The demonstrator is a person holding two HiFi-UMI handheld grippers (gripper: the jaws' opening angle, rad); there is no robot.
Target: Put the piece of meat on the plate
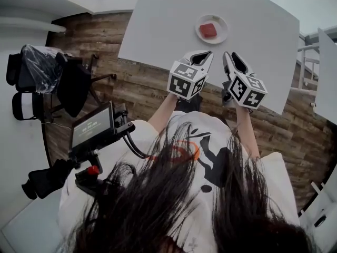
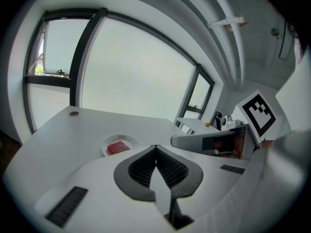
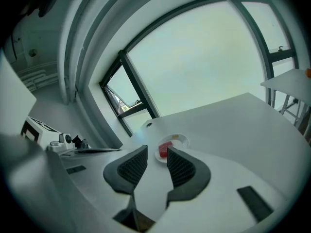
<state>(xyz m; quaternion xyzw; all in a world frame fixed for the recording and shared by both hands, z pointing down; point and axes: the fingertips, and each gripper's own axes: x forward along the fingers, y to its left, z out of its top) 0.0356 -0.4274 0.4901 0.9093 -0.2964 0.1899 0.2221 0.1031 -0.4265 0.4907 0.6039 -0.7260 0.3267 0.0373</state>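
Note:
A red piece of meat (image 1: 208, 30) lies on a small white plate (image 1: 221, 23) on the white table (image 1: 158, 25), toward its far side. Both grippers hang above the table's near edge, short of the plate. My left gripper (image 1: 205, 54) has its jaws together and empty; its own view shows the meat (image 2: 117, 148) on the plate (image 2: 128, 140) ahead and to the left of it. My right gripper (image 1: 230, 57) has a narrow gap between its pads with nothing in it; in its view the meat (image 3: 165, 149) shows just past the tips.
A black office chair (image 1: 42, 73) stands on the wooden floor to the left. A small monitor on a rig (image 1: 95, 125) hangs near the person's left side. Another white table (image 1: 327, 73) stands at the right edge.

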